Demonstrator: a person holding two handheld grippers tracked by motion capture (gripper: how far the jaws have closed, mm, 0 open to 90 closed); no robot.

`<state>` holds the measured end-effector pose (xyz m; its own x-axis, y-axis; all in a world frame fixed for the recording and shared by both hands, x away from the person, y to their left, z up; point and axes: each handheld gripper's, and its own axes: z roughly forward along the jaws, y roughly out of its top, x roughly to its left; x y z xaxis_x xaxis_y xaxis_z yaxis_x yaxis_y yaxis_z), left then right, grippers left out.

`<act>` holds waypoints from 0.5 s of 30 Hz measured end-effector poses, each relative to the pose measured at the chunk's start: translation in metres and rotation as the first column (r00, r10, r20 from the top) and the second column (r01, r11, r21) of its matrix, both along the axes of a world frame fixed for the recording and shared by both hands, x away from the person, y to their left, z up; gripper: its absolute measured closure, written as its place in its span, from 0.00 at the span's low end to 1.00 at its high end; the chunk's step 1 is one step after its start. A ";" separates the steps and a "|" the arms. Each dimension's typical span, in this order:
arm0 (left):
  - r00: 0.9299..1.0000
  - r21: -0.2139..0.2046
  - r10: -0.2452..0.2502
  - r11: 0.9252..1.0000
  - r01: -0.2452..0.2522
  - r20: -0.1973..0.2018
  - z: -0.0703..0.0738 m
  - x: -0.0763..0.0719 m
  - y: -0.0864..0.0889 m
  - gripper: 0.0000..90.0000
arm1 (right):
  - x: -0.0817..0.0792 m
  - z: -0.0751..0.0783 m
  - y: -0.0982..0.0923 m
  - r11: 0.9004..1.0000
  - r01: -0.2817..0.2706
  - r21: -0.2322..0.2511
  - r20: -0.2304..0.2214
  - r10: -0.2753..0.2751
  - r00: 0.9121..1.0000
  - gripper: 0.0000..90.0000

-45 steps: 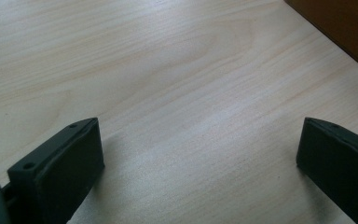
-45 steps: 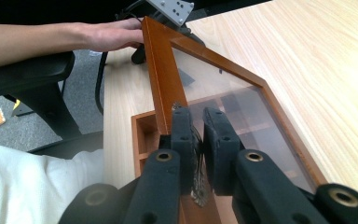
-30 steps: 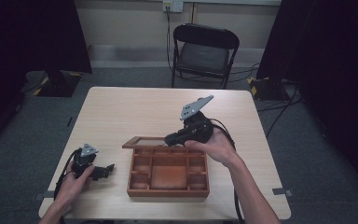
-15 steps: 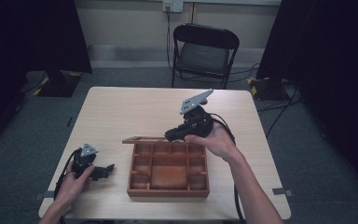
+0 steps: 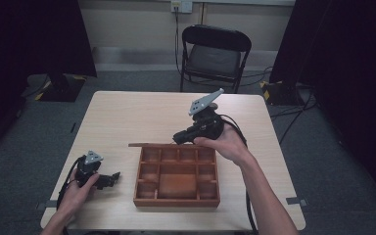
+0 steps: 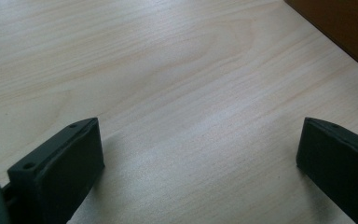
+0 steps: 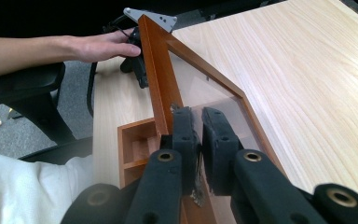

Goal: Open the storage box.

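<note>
Right gripper jaws pinched on the lid, a wood frame with a clear pane, near its edge. Lid is swung up and back over the far side of the box, lying nearly flat. Box sits mid-table, compartments exposed. Left gripper jaws spread wide, holding nothing, resting on the table left of the box. Step: opening the lid. Next likely needs easing it fully back, then letting go gently.
</note>
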<state>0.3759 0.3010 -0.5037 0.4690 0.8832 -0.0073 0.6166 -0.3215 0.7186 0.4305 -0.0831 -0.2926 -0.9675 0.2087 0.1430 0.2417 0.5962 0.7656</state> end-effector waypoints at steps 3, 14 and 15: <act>1.000 0.002 0.001 1.000 -0.001 0.000 0.000 0.000 0.000 0.00 | 0.002 0.001 0.001 1.000 0.000 0.002 -0.002 0.000 1.000 0.94; 1.000 -0.001 -0.001 1.000 0.001 0.000 0.000 0.000 0.000 0.00 | 0.006 0.004 0.001 1.000 0.008 -0.001 -0.003 -0.008 1.000 0.95; 1.000 -0.001 -0.001 1.000 0.001 0.000 0.000 0.000 0.000 0.00 | 0.006 0.005 0.001 1.000 0.008 0.000 -0.001 -0.008 1.000 0.95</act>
<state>0.3759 0.3010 -0.5037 0.4699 0.8827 -0.0082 0.6164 -0.3214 0.7188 0.4369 -0.0824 -0.2880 -0.9656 0.2166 0.1437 0.2472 0.5943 0.7653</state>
